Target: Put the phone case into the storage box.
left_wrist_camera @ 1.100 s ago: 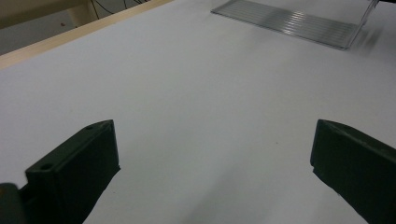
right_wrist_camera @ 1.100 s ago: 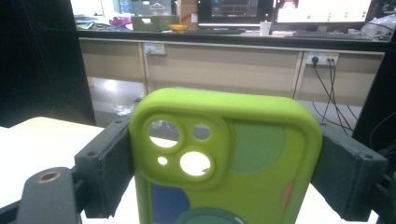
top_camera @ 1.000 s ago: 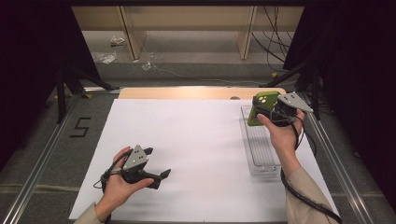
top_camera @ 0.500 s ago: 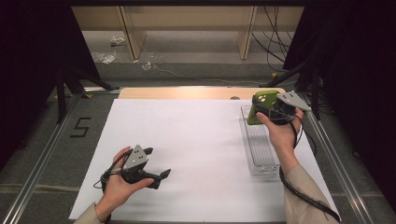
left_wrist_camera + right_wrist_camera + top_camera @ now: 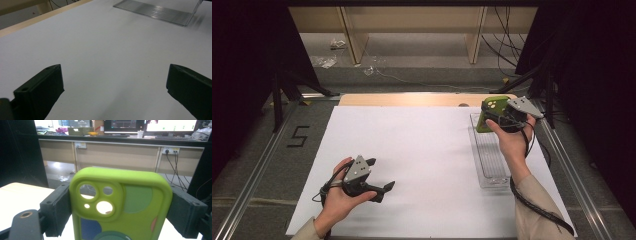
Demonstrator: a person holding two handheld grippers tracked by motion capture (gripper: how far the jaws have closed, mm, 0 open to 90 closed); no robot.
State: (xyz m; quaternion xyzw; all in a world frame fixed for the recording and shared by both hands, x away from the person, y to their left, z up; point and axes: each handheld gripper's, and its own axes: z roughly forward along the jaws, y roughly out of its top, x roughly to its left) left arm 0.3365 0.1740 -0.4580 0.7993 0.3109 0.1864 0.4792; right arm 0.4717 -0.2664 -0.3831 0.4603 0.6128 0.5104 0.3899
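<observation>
We have the green phone case [image 5: 488,114] clamped across its width in the right gripper [image 5: 492,116], lifted at upper right above the clear ribbed tray's [image 5: 488,165] far end; setting it down looks left to do. The left gripper [image 5: 379,180] rests at lower left, jaws apart and bare. The white sheet [image 5: 422,150] between gives us wide room.

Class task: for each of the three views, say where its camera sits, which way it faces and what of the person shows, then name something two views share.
High view: above the person's side, facing forward and down on the table; both forearms and hands show.
Left gripper view: rides the left gripper, facing across the sheet toward the tray; open jaws.
Right gripper view: rides the right gripper, facing level at cabinets; jaws clamp the phone case.
Shared: tray, in the high and left gripper views.
</observation>
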